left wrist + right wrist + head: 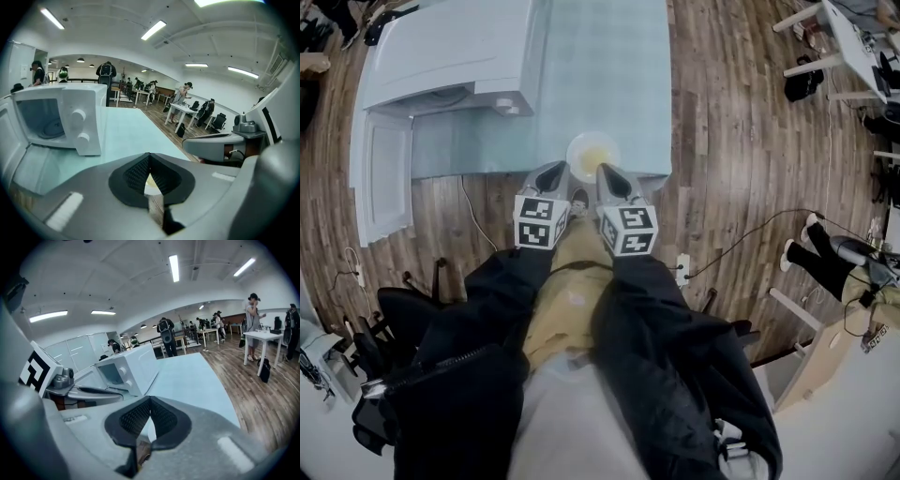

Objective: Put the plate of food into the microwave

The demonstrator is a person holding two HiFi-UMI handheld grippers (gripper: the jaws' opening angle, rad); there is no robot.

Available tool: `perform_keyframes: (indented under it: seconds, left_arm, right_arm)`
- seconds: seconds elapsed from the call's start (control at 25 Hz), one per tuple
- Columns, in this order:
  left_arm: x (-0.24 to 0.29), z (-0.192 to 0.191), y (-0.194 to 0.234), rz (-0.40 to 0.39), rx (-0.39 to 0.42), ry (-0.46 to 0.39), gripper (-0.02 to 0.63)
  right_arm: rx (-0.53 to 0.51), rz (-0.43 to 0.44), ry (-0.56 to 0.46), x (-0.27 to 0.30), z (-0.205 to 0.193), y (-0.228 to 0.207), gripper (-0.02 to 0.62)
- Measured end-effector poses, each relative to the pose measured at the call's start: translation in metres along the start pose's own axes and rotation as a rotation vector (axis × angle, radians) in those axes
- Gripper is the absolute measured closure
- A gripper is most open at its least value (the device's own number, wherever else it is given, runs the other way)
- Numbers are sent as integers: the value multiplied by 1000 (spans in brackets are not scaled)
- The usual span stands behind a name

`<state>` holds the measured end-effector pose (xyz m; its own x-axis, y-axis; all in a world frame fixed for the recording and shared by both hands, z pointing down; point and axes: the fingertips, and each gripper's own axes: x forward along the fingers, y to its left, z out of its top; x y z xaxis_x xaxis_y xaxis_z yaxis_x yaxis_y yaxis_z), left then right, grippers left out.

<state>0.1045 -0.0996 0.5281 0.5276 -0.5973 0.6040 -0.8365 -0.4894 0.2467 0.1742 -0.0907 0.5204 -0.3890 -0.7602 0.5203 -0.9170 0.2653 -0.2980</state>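
A white plate [592,154] with yellow food sits at the near edge of the pale blue table [609,66]. The white microwave [450,52] stands at the table's left, and its door [380,178] hangs open towards me. My left gripper [558,170] hovers at the plate's near left rim, with its jaws shut and empty. My right gripper [606,172] is at the near right rim, also shut and empty. In the left gripper view, the microwave [61,117] stands ahead on the left. A sliver of the plate [151,185] shows under the shut left gripper [150,155]. The right gripper [150,400] faces the microwave [124,367] too.
Wooden floor surrounds the table, with a cable [473,220] trailing below its near edge. A white table [853,47] and chairs stand at the far right. Several people [105,70] stand and sit at desks in the background. A socket strip [682,269] lies on the floor.
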Motion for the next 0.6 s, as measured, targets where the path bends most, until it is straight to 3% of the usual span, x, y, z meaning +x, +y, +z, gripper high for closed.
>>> perform_keyframes:
  seconds: [0.28,0.6]
  left_arm:
    - [22,-48,10,-55,0,124,603]
    - [32,-82,14,-109,-6,228,603]
  right_arm:
    - [73,-28,173,26,-69,-6,597]
    - [204,-84,272,36,-122,-19,595]
